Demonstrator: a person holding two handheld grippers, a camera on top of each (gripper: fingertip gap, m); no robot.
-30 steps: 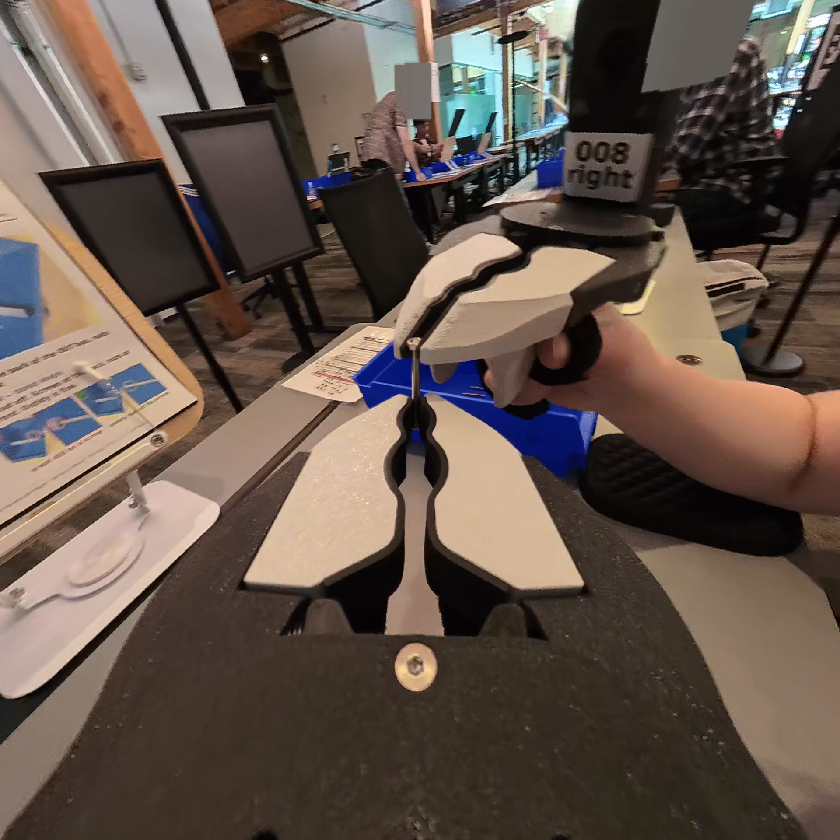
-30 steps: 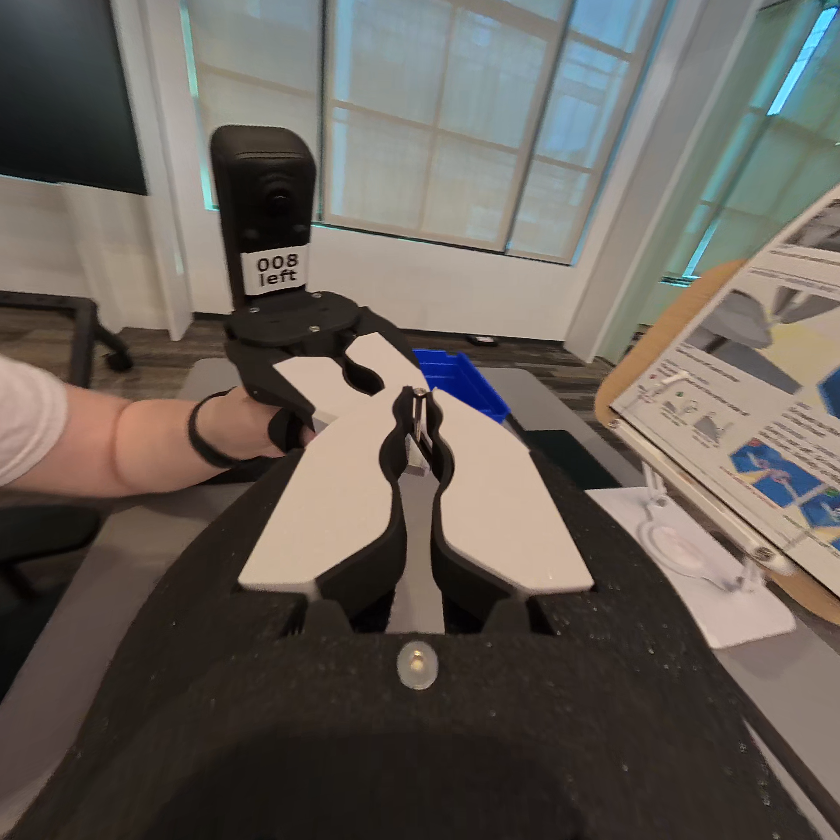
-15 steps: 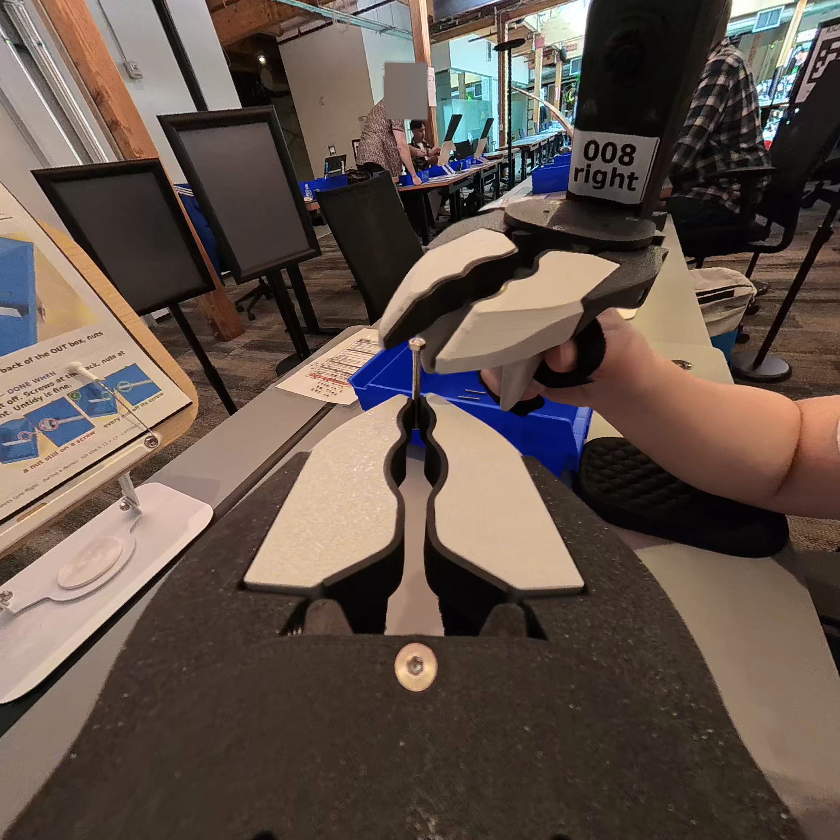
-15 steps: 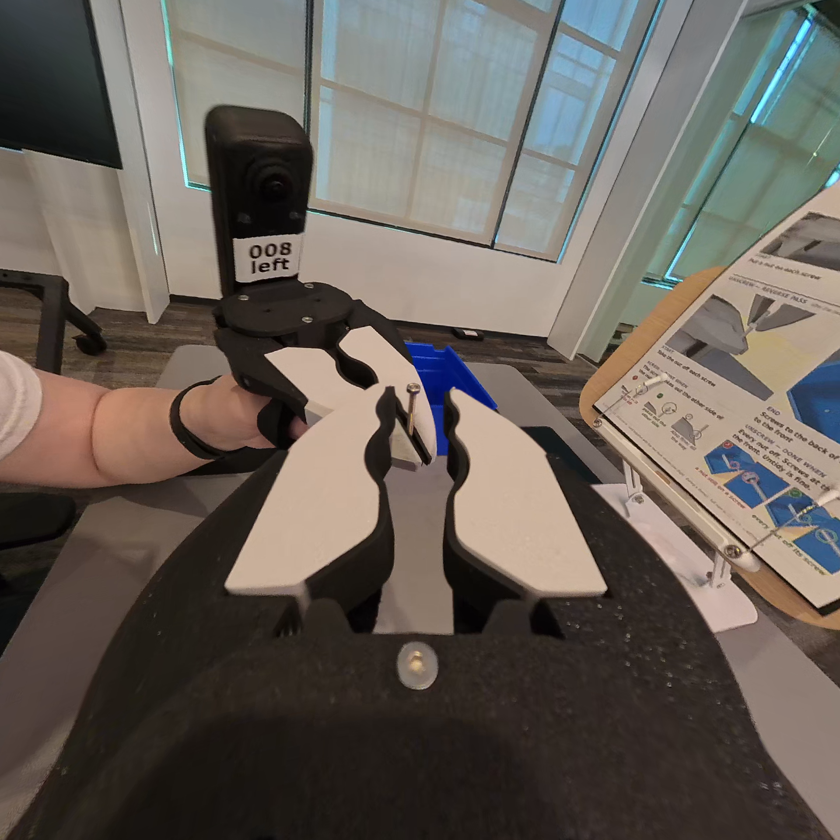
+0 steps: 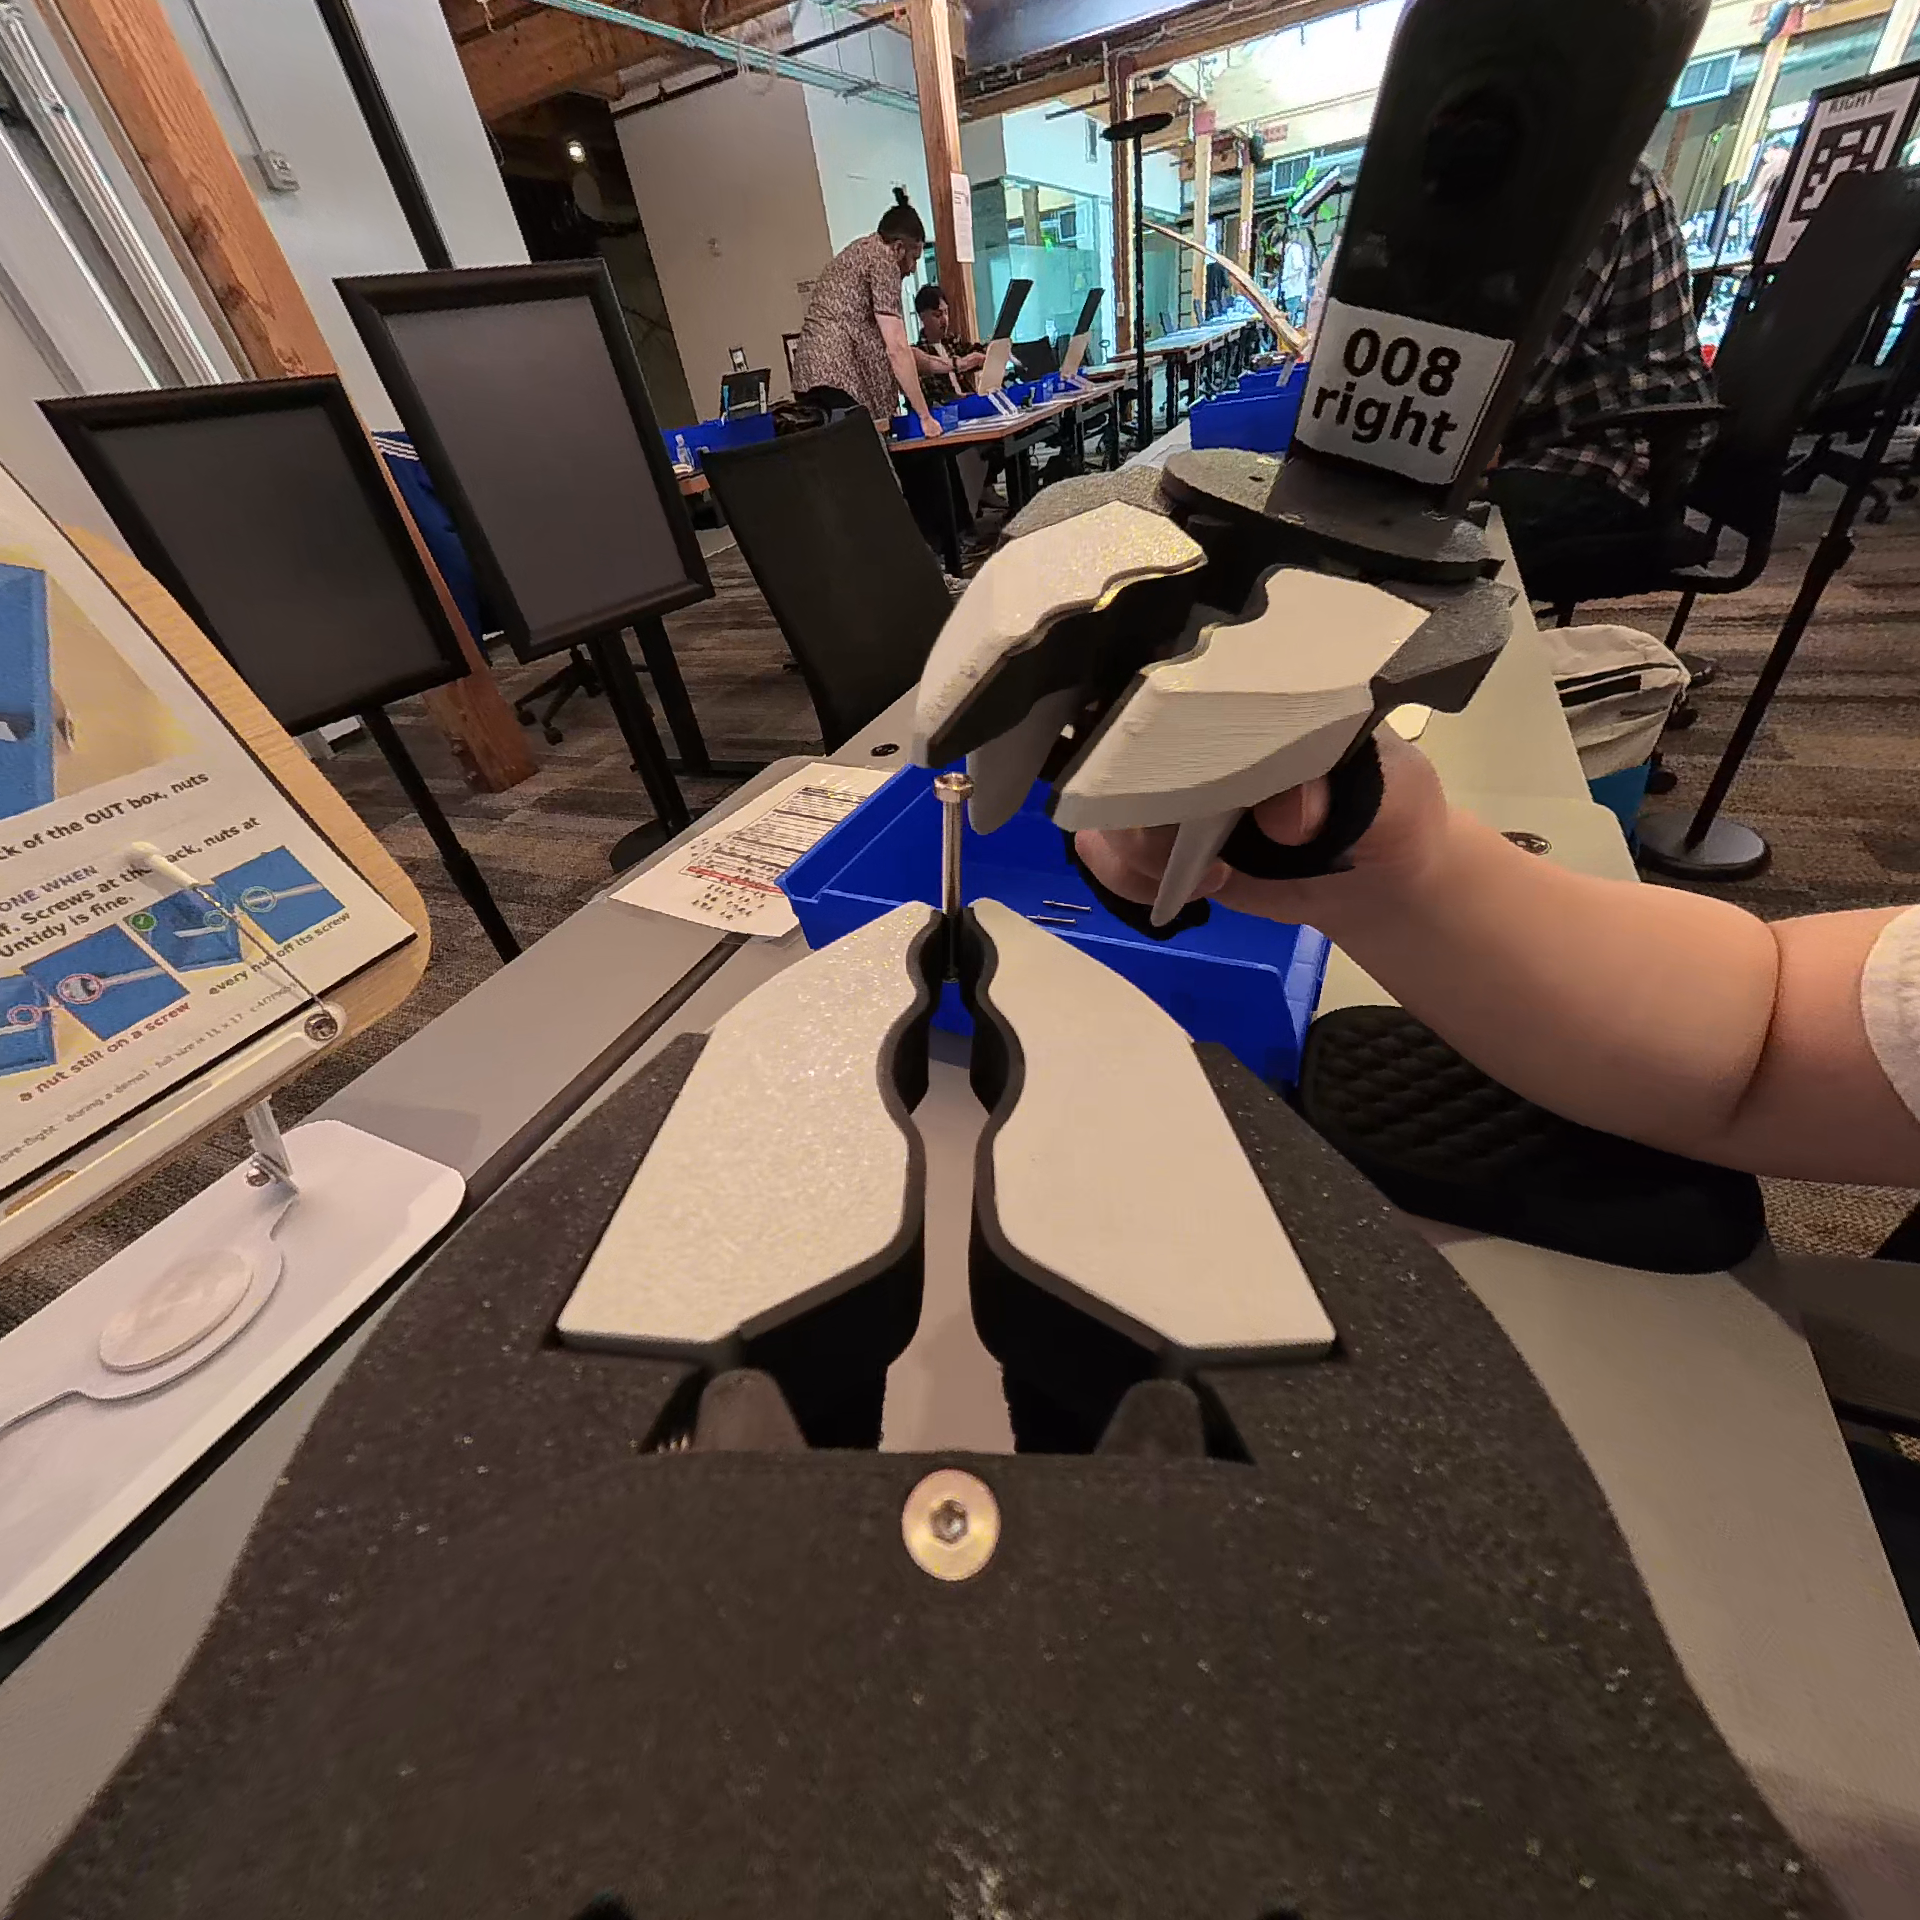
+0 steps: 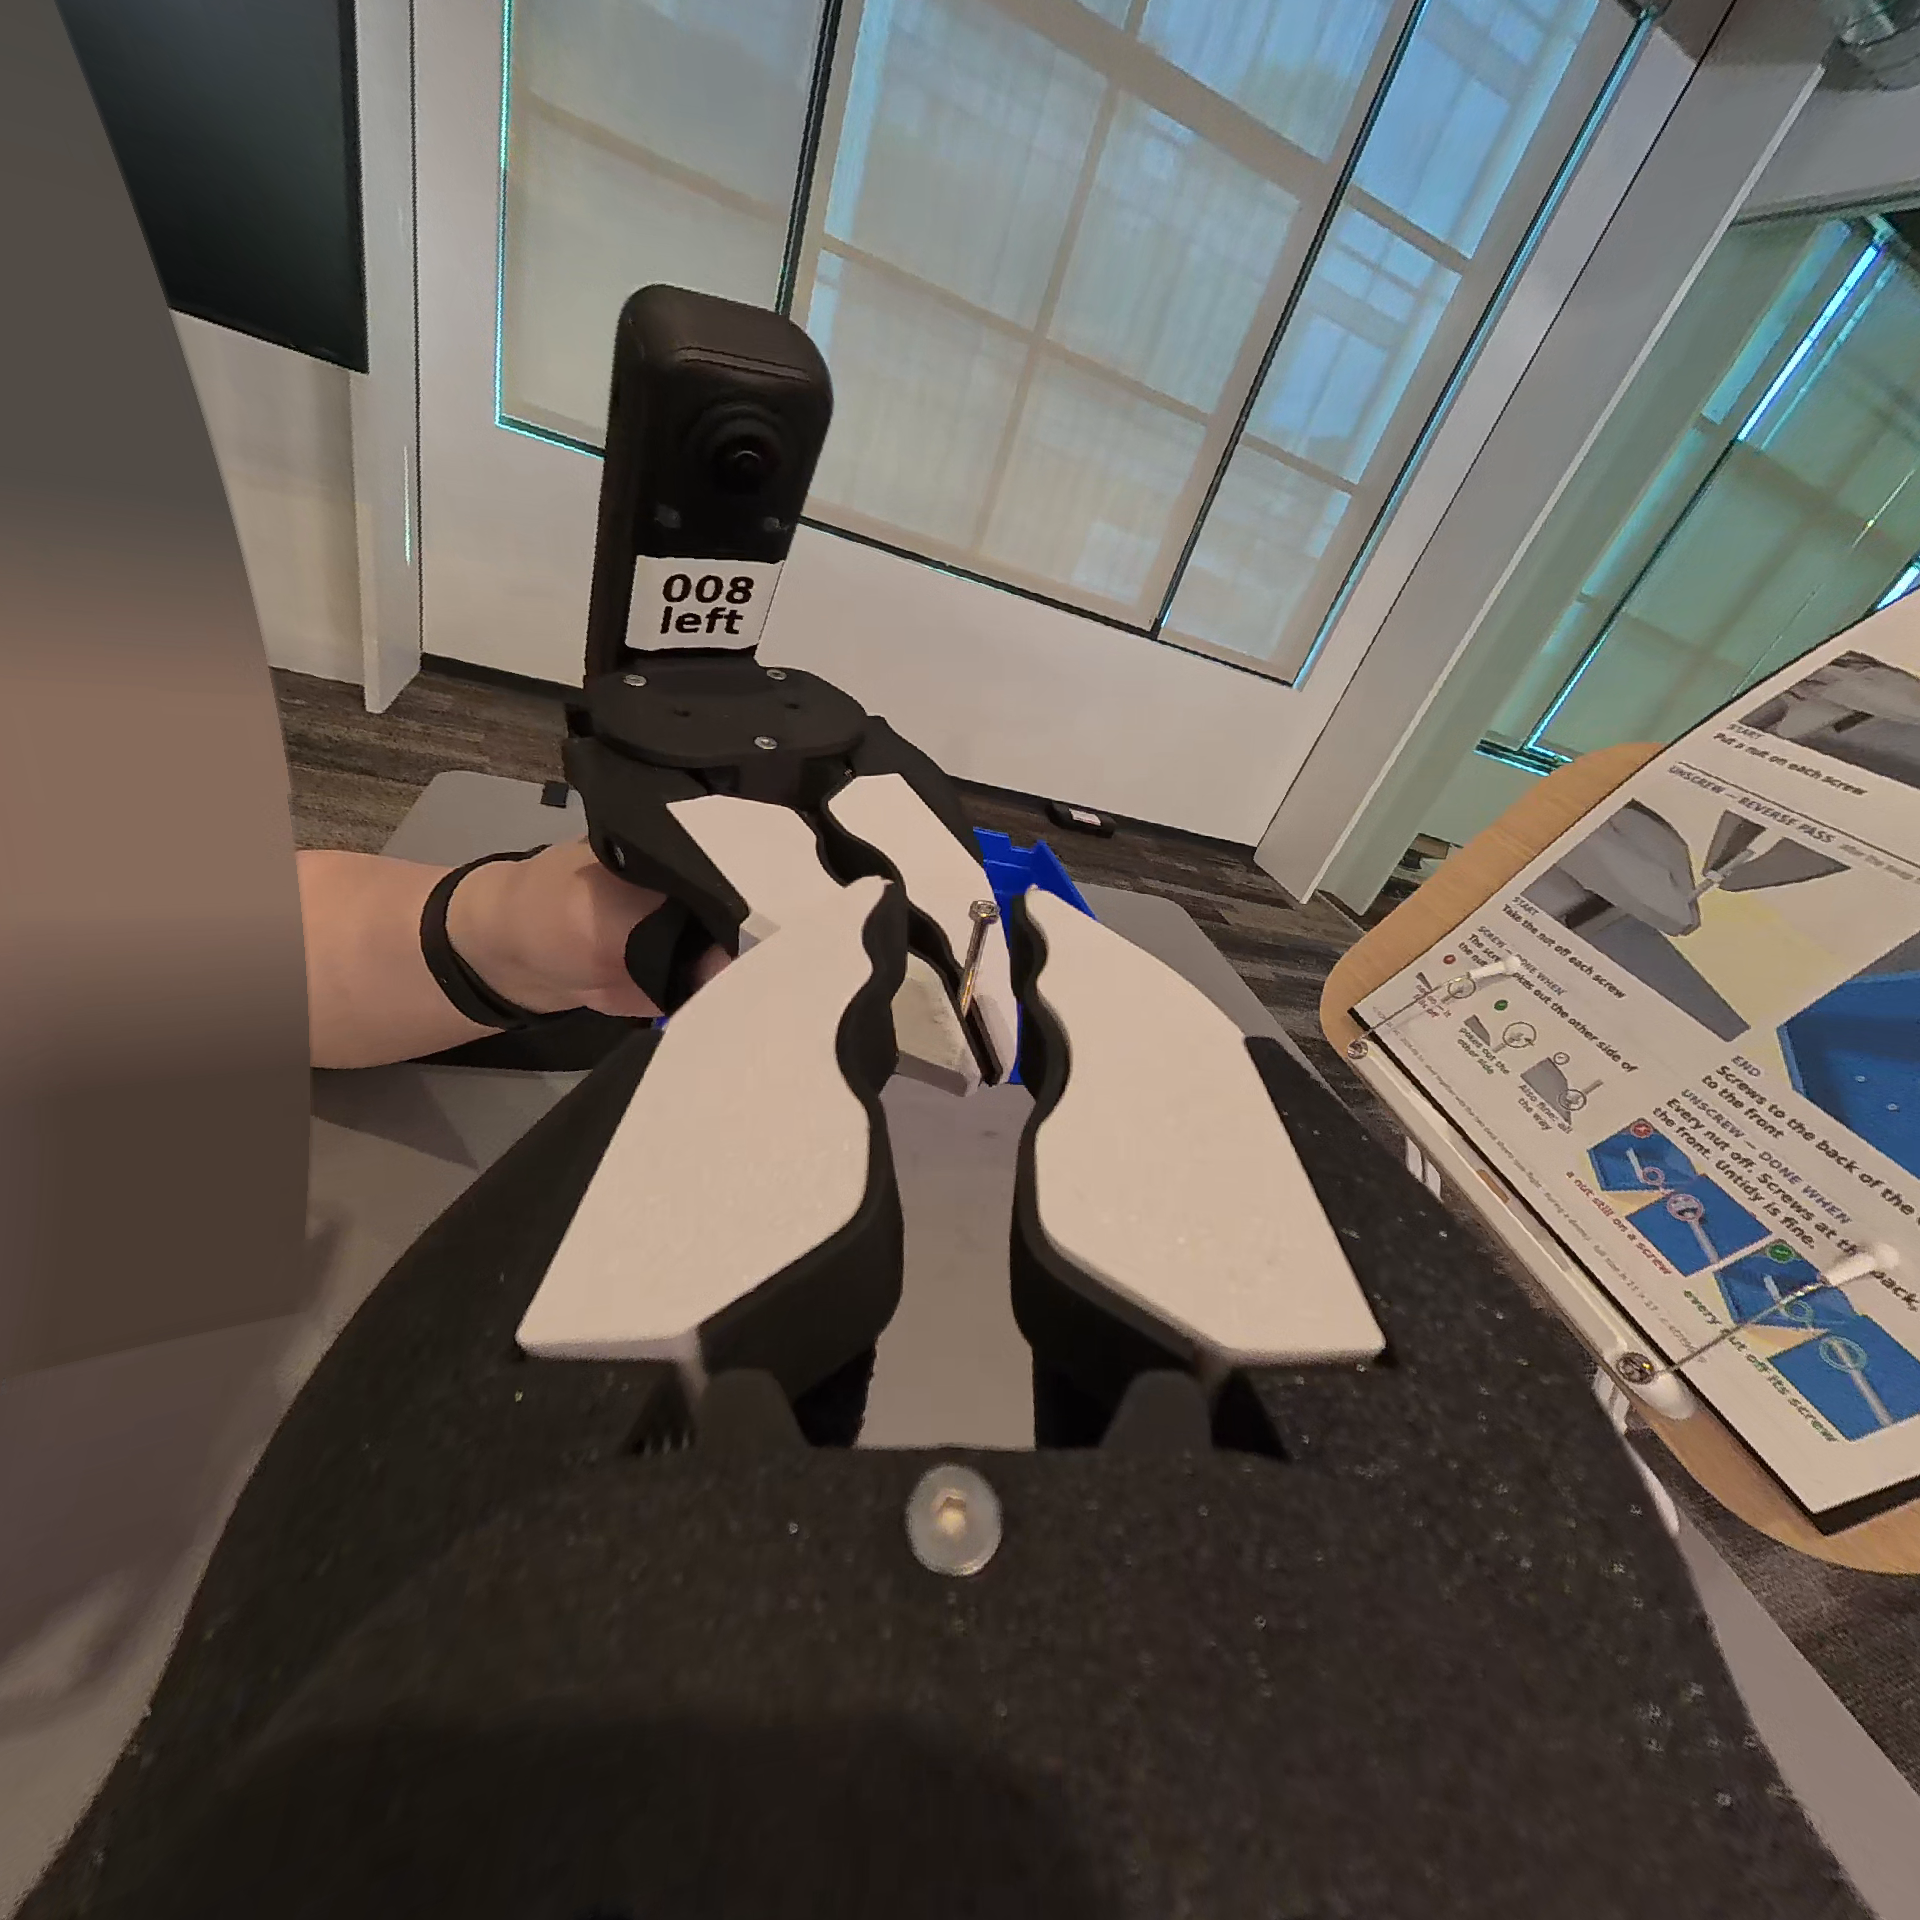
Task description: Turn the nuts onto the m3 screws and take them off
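Above the blue bin [image 5: 1049, 940] near the table's far edge, the left gripper [image 5: 951, 925] is clamped on an upright screw [image 5: 949, 847]. Only the right wrist view shows the right gripper [image 6: 951, 920] with fingers spread, flanking the screw. Any nut is too small to make out.

Grey table [image 5: 488, 1101], blue bin [image 5: 1143, 966], printed sheet [image 5: 758, 847], white stand base [image 5: 208, 1299], black pad [image 5: 1496, 1132]

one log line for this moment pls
left gripper: shut on screw, head up | right gripper: open, beside screw head, not touching | nut: not visible | blue bin: behind
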